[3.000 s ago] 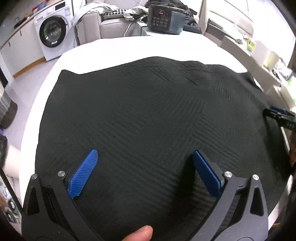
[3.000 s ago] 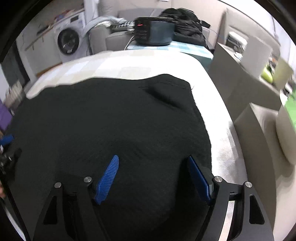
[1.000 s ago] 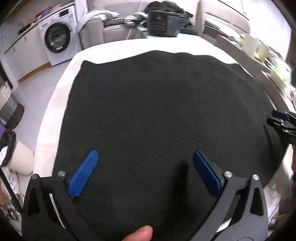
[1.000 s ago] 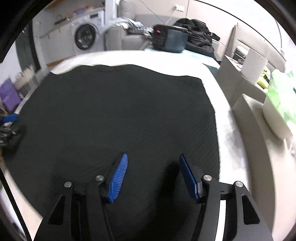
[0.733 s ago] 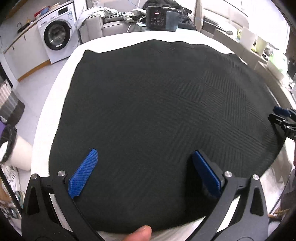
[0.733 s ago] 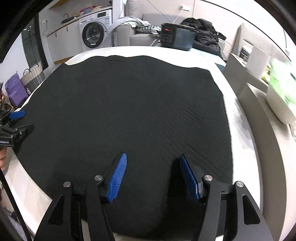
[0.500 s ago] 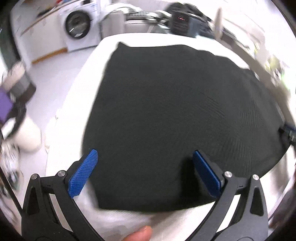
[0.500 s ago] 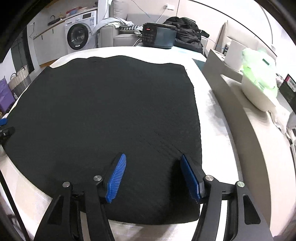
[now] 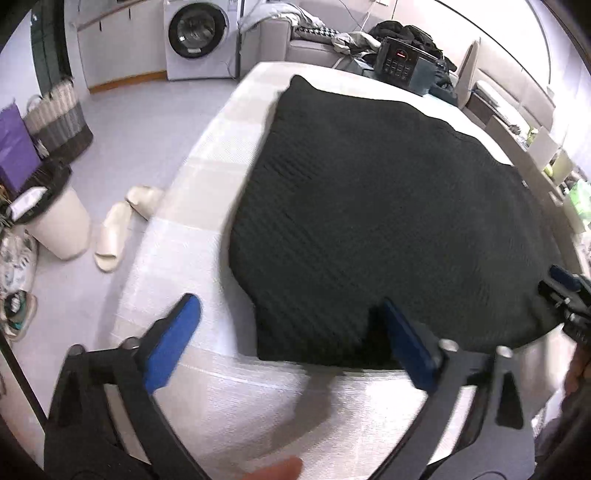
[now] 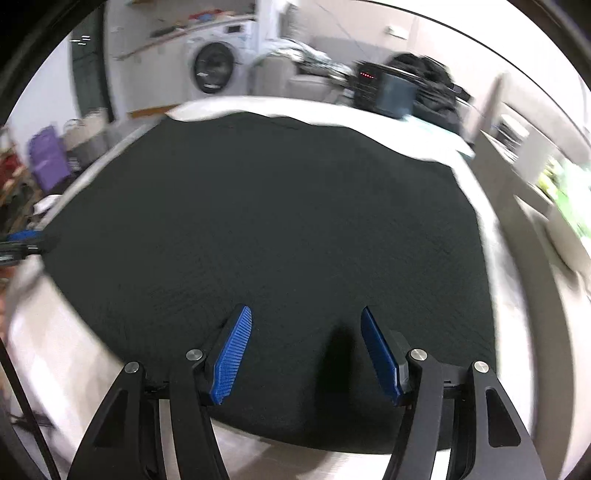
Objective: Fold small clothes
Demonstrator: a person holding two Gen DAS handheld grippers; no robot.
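Black knit cloth [image 9: 388,206] lay spread flat on the white-covered worktop [image 9: 199,206], one corner pointing toward the washing machine [image 9: 197,35] at the far wall.

Left of the cloth, on the floor: pale slippers [image 9: 114,236], a white bin [image 9: 59,225], woven baskets [image 9: 61,118].

Left tool [image 9: 291,332] sat over the cloth's near left corner. A second earlier it had been over the middle of the cloth; now its left pad [image 9: 173,336] hung over bare worktop cover and its right pad [image 9: 406,343] over the cloth's near edge, so the corner fell between them. Jaws were wide but closing; pads not yet pressing on fabric.

Right of that, the right tool [image 10: 306,347] had shifted along the near edge as well. Its jaws stood at a middling gap, apart, over the cloth just inside its near hem, nothing gripped. It also showed at the cloth's near right corner in the left view [image 9: 569,291].

Far beyond the cloth: a dark appliance with a red display [image 10: 384,88].

Reading: both tools had moved from smoothing the middle out to the near edge. Likely the pick-up for a first fold, not yet begun.
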